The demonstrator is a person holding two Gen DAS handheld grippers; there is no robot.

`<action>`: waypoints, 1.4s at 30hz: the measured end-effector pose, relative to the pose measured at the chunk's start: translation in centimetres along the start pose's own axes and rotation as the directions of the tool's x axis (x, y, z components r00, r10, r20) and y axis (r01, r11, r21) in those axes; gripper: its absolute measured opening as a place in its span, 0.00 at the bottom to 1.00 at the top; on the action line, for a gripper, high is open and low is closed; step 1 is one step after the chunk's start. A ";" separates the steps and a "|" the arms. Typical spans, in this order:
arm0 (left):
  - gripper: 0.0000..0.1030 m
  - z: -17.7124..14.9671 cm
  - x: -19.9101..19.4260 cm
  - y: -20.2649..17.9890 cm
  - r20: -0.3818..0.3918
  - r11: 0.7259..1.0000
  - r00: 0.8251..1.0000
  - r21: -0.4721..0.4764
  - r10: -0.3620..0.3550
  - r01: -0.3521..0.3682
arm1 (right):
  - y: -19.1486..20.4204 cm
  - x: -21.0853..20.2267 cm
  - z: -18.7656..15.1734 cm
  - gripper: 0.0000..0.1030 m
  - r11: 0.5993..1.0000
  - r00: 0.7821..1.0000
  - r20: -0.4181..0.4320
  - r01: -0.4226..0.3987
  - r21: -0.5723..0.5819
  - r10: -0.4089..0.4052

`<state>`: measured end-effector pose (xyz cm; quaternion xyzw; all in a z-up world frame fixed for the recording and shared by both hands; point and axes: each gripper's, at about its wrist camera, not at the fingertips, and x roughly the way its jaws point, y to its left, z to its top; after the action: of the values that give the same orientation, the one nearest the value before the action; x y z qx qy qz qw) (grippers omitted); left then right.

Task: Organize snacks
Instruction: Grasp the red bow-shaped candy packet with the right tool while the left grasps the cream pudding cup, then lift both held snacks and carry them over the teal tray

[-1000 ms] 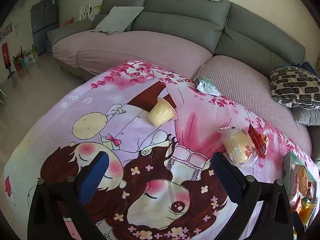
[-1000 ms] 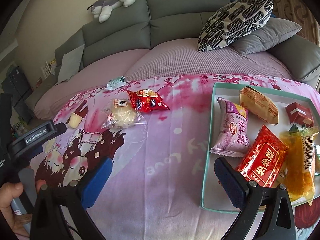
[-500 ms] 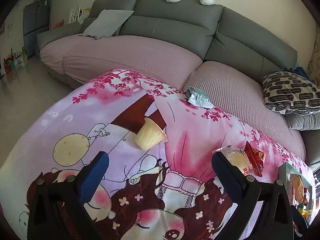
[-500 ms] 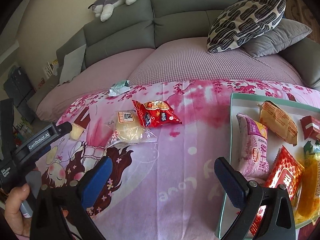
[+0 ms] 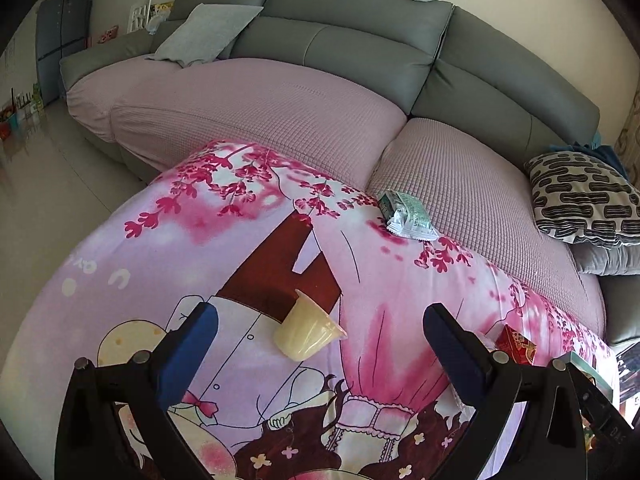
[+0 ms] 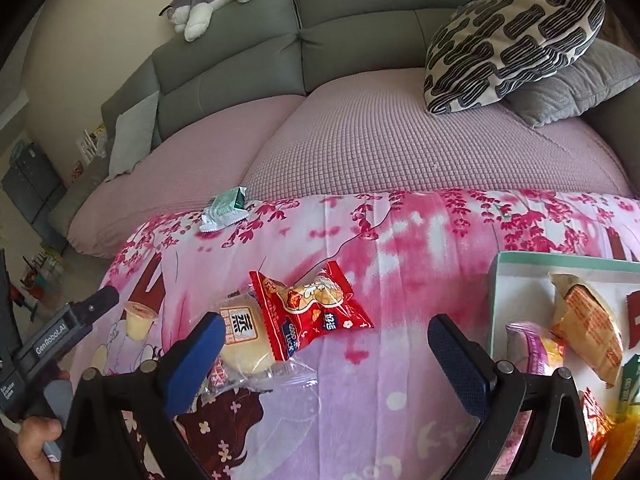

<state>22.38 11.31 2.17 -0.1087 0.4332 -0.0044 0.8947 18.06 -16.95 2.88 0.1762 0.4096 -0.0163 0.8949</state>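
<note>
A pale yellow jelly cup (image 5: 306, 336) lies on its side on the pink cartoon cloth (image 5: 256, 240). My left gripper (image 5: 320, 346) is open, its blue pads (image 5: 192, 348) standing either side of the cup without touching it. In the right wrist view a red snack packet (image 6: 316, 308) and a bun in clear wrap (image 6: 244, 340) lie just ahead of my right gripper (image 6: 326, 360). Its jaws are closing, wide apart, with nothing pressed between the pads; the left pad overlaps the bun's wrapper. A teal-rimmed tray (image 6: 560, 259) at the right holds several wrapped snacks.
A green and white packet (image 5: 406, 216) lies at the cloth's far edge against the sofa's mauve seat (image 5: 280, 120). A patterned cushion (image 6: 512, 44) and a grey one rest on the sofa. A hand (image 6: 38, 436) grips the left tool at the lower left.
The left gripper has moved up to the jelly cup, which now lies between its fingers. The right gripper has shifted left, away from the tray, toward the bun and red packet.
</note>
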 end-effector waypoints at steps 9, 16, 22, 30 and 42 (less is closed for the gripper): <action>0.77 0.2 3.7 0.9 -0.111 0.997 0.993 -0.061 -0.043 0.036 | -0.4 5.5 1.1 0.68 0.997 0.988 -0.139 -0.059 0.040 0.064; 0.60 -0.3 5.3 0.9 -0.146 0.996 0.987 -0.074 -0.062 0.052 | 0.0 6.2 1.2 0.59 0.995 0.985 -0.145 -0.092 0.042 0.097; 0.48 -0.4 5.2 1.3 -0.136 0.995 0.989 -0.084 -0.057 0.046 | -0.6 6.2 0.6 0.56 0.991 0.982 -0.148 -0.110 0.078 0.121; 0.48 -1.2 3.5 1.4 -0.106 0.990 0.990 -0.116 -0.090 0.078 | -1.1 4.5 -0.3 0.50 0.984 0.981 -0.121 -0.141 0.106 0.154; 0.38 -3.9 -1.1 -0.4 -0.048 0.976 0.986 -0.156 -0.162 0.153 | -2.9 -3.5 -3.7 0.50 0.978 0.988 0.012 -0.153 0.143 0.152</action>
<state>18.68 10.30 0.74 -0.2102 0.4490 -0.0454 0.8672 12.52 -18.83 2.35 0.2711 0.3920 0.0228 0.8788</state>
